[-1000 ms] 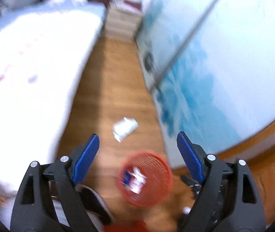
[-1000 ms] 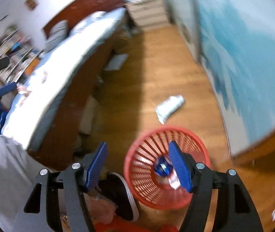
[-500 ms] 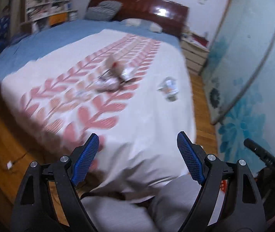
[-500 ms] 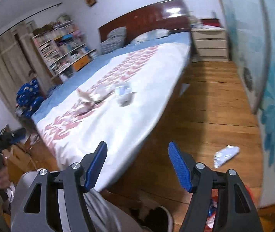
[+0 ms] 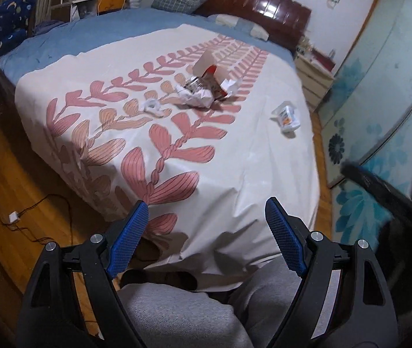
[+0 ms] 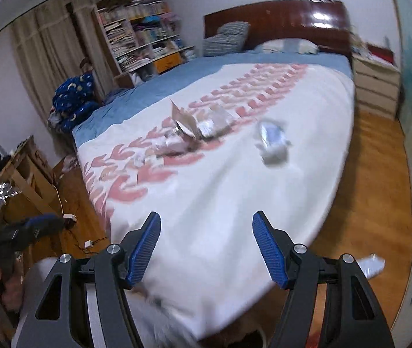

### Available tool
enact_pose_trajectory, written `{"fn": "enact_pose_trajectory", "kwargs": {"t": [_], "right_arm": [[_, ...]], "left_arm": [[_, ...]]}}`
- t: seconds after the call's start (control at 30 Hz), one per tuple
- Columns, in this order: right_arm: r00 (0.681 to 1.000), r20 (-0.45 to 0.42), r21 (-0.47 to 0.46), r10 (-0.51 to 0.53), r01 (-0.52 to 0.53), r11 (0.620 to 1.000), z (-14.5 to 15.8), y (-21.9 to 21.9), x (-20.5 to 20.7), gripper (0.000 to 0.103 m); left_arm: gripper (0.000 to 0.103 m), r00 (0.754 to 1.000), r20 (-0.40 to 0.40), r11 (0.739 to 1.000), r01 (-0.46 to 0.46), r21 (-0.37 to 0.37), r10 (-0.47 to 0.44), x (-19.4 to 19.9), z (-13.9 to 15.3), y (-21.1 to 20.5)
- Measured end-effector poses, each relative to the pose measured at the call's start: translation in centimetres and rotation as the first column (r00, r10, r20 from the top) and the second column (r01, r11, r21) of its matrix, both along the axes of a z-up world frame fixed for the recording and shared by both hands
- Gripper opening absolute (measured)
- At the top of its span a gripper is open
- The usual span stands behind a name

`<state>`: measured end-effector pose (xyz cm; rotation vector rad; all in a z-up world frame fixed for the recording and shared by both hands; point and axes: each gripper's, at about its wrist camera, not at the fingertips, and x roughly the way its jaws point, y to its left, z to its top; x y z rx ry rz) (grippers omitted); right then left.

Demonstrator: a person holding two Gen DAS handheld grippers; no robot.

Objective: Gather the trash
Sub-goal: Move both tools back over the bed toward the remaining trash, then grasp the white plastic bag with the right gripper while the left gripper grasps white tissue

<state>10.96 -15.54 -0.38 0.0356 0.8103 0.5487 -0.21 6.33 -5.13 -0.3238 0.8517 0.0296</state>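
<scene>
Both tools spread, nothing between pads: left gripper (image 5: 206, 237), right gripper (image 6: 206, 246). Trash sat on the white bedspread with pink leaf print (image 5: 235, 150): torn cardboard box with crumpled white paper (image 5: 206, 87) at centre frame, contents unreadable; small clear plastic pouch (image 5: 287, 116) to its right. Right view was blurred, same pile (image 6: 194, 130) smeared. Only it showed a white wrapper on the wooden floor (image 6: 372, 264), lower right.

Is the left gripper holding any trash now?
No, the left gripper is open and empty; the trash pile lies far ahead on the bed.
</scene>
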Motion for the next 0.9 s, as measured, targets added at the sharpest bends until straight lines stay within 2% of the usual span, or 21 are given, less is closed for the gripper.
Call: {"fn": "enact_pose_trajectory", "kwargs": {"t": [0.17,0.23,0.33,0.53,0.67,0.73,0.8,0.83,0.9], "right_arm": [[1.000,0.018,0.006,0.009,-0.009,1.000,1.7,5.1,8.1,0.067],[1.000,0.008,0.052,0.001,-0.001,0.999,1.9,6.7,11.7,0.067],[0.997,-0.013,0.038,-0.073,0.073,0.997,1.2,8.6,17.0,0.067],[0.965,-0.140,-0.029,-0.221,0.219,0.975,-3.5,13.0,28.0,0.067],[0.906,-0.309,-0.069,-0.290,0.282,0.957,-9.4,15.0,32.3,0.066],[0.876,-0.360,-0.115,-0.322,0.301,0.947,-12.1,15.6,33.1,0.056],[0.859,-0.405,-0.105,-0.315,0.298,0.949,-13.9,15.9,33.4,0.022],[0.858,-0.417,-0.080,-0.300,0.294,0.952,-14.3,15.9,33.2,0.015],[0.867,-0.418,-0.061,-0.272,0.272,0.960,-14.3,15.7,32.8,0.013]], "left_arm": [[0.082,1.000,-0.005,1.000,0.011,0.013,-0.010,0.3,-0.1,-0.2],[0.082,1.000,0.006,1.000,0.012,-0.003,-0.012,0.3,0.0,0.0],[0.082,1.000,0.006,1.000,0.013,-0.026,-0.013,0.6,-0.1,0.3],[0.082,1.000,0.017,0.998,0.014,-0.054,-0.013,1.1,-0.1,0.7],[0.082,0.999,0.028,0.997,0.018,-0.077,-0.016,1.7,0.0,1.2],[0.082,0.999,0.031,0.996,0.017,-0.082,-0.014,2.0,0.1,1.3],[0.082,0.999,0.038,0.996,0.017,-0.085,-0.014,2.3,0.2,1.4],[0.082,0.999,0.044,0.996,0.017,-0.086,-0.013,2.4,0.3,1.5],[0.082,0.999,0.049,0.994,0.016,-0.106,-0.011,2.6,0.2,1.9]]}}
